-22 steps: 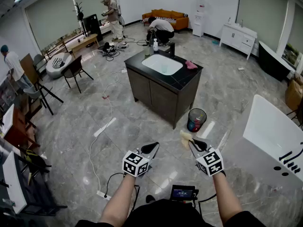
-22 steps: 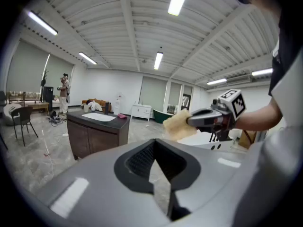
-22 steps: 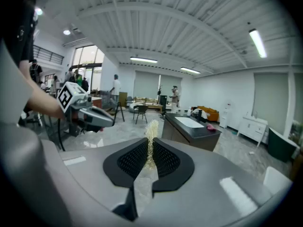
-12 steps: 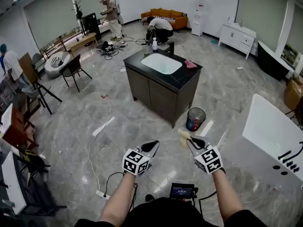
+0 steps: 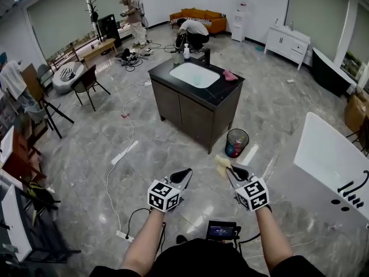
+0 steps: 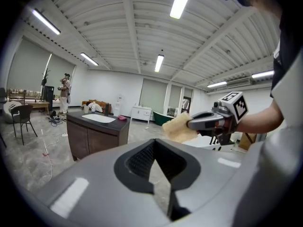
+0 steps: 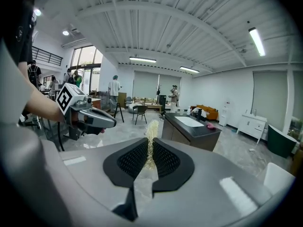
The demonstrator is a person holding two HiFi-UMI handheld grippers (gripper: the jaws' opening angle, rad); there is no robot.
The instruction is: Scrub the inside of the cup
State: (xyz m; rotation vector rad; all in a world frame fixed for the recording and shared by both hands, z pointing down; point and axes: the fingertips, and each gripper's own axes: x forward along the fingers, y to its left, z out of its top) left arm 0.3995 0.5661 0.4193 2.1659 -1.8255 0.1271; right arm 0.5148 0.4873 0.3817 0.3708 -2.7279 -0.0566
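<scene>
My right gripper [image 5: 232,170] is shut on a pale yellow sponge [image 5: 222,165], held out over the grey floor; the sponge [image 7: 151,130] sticks up from between the closed pads. My left gripper [image 5: 184,175] hangs beside it, shut and empty, its jaws [image 6: 156,148] together. From the left gripper view the right gripper [image 6: 208,121] and the sponge [image 6: 177,126] show at the right. The dark sink counter [image 5: 222,100] stands a few steps ahead. A small pale thing [image 5: 177,58] by the bottle [image 5: 186,52] may be the cup; it is too small to tell.
A pink cloth [image 5: 230,75] lies on the counter's right side. A bin [image 5: 236,143] stands on the floor ahead of the right gripper. A white bathtub [image 5: 331,157] is at the right. Cables [image 5: 118,178] run across the floor at the left. People stand and crouch at the far end.
The whole view has shifted slightly, and the counter sits a little higher and further left in frame. Both grippers keep their places side by side, and the sponge stays gripped.
</scene>
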